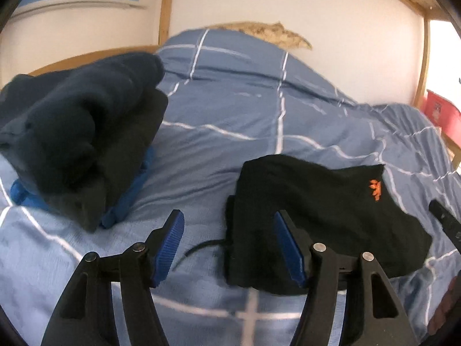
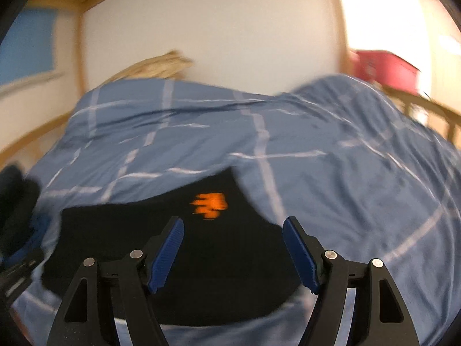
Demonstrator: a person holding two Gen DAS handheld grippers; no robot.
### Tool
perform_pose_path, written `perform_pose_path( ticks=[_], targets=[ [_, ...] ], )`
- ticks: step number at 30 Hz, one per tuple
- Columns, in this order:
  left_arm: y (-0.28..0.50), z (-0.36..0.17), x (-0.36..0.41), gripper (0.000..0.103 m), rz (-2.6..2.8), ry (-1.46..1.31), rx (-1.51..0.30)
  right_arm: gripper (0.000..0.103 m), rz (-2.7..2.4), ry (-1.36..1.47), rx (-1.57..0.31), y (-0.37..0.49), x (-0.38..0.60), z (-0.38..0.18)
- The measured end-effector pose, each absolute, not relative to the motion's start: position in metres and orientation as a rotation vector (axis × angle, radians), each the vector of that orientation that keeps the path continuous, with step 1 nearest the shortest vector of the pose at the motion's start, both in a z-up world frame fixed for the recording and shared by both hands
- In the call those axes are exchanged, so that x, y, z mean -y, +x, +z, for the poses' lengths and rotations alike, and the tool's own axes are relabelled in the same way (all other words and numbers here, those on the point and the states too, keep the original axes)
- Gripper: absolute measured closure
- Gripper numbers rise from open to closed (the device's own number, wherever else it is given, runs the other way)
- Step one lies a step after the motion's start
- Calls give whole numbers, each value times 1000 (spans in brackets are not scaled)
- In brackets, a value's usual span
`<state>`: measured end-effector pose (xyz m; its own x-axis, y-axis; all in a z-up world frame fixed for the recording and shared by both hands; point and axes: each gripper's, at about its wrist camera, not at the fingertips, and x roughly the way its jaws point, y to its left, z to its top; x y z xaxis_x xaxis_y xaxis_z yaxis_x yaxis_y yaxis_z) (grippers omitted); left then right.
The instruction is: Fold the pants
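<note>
Both grippers, left gripper (image 1: 229,243) and right gripper (image 2: 233,249), spread wide, released, just above folded black pants (image 1: 311,210).

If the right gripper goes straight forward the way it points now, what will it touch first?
Most likely the folded black pants: they lie directly under and ahead of the open right gripper, between its fingers. Past their far edge only the blue checked duvet follows. The view is blurred, so depth is uncertain.

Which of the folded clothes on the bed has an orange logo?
The black pants lying alone by the open left gripper; the stacked pile holds navy, dark and blue garments without a logo.
</note>
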<state>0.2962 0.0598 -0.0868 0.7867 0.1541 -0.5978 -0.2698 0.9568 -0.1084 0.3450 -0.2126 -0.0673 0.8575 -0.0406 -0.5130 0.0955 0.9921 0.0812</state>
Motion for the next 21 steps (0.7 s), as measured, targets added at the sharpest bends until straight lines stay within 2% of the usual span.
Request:
perform_pose_path(
  ticks=[5,8,15,21],
  targets=[
    [283,-81,-16,33,197,-160,-622,31,-117,331,-587,332,280,-87],
    [281,-85,10,33,140,-131,-630,32,-58,412,-600,322,297,-95],
    [285,-101,24,33,113,-119,-693,45,61,422,-637,326,294,-106],
    [288,-98,10,33,166,-114,-687,49,20,429,-673,334,293,-110]
  ],
)
